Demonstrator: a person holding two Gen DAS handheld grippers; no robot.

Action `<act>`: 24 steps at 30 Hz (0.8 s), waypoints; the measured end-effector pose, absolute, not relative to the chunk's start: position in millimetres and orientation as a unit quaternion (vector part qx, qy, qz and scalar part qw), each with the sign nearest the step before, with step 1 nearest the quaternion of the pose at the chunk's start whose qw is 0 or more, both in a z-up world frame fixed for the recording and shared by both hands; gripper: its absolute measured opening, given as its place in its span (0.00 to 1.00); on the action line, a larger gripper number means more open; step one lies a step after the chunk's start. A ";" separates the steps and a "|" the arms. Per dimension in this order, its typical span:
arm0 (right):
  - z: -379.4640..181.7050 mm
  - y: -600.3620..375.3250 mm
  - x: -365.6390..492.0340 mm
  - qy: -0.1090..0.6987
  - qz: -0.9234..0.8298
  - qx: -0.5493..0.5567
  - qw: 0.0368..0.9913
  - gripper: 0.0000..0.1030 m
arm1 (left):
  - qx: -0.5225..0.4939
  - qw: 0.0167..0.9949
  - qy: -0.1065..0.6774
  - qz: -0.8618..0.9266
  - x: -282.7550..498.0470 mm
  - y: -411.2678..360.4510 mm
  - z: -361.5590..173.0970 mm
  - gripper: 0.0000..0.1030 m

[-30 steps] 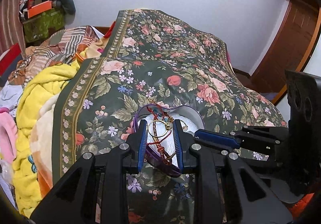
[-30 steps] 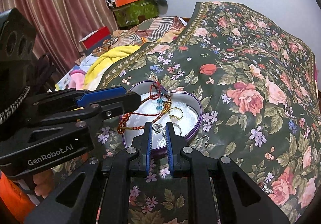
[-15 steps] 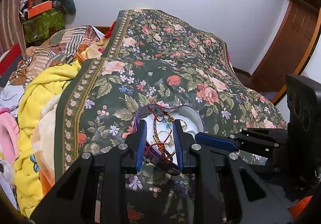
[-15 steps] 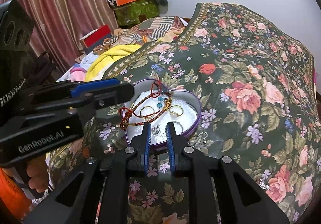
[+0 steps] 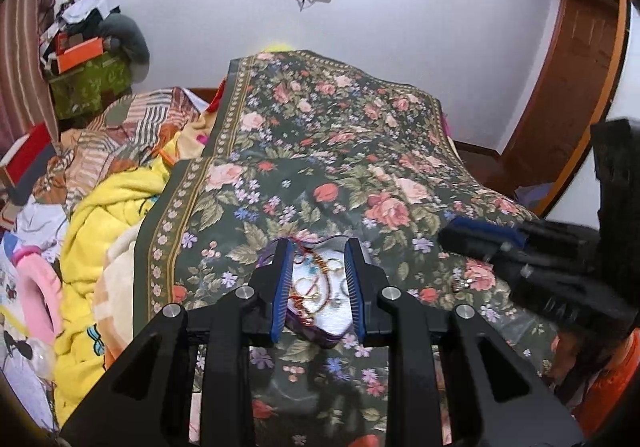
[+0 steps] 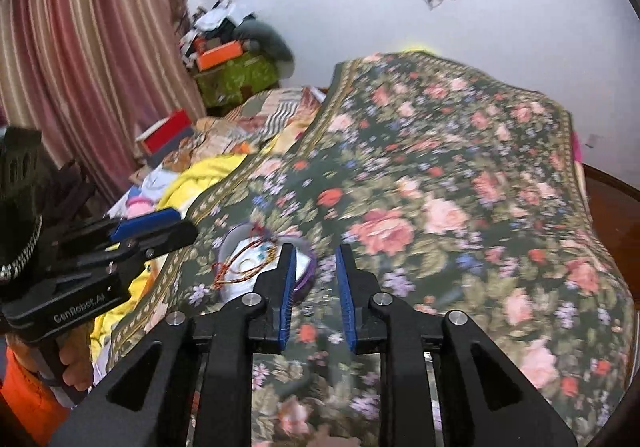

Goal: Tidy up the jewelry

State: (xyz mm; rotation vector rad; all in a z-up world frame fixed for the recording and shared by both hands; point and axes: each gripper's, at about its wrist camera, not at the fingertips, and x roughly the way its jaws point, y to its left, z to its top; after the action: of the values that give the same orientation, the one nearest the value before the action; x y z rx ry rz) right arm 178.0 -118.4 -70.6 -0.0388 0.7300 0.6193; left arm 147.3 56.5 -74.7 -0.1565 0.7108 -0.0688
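A purple heart-shaped box (image 5: pixel 320 331) lies on the floral bedspread with a red-gold cord bracelet (image 5: pixel 316 267) and gold rings (image 5: pixel 306 285) inside. It also shows in the right wrist view (image 6: pixel 240 279). My left gripper (image 5: pixel 318 283) is open and empty, raised above the box. My right gripper (image 6: pixel 316 287) is open and empty, to the right of the box, over a small silver piece (image 5: pixel 462 284) that lies on the spread. The right wrist view is motion-blurred.
The dark floral bedspread (image 5: pixel 340 151) covers the bed. A yellow blanket (image 5: pixel 104 223) and piled clothes lie at the left. A striped curtain (image 6: pixel 80 59), boxes (image 6: pixel 236 75) and a wooden door (image 5: pixel 572 87) surround the bed.
Both grippers have pulled back and up from the box. The right gripper has shifted right of it and opened wider. The jewelry stays in the box.
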 end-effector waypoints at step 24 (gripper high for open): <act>-107.5 -210.9 169.7 0.402 0.210 0.000 0.891 0.34 | -0.060 0.899 0.424 -0.096 149.1 -32.5 -120.3 0.27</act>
State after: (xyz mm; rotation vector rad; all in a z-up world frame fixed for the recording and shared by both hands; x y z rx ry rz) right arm 169.7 -210.9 -107.5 -0.0005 0.8342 0.4354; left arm 149.1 -32.5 -120.3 -0.1233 0.8781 -0.1982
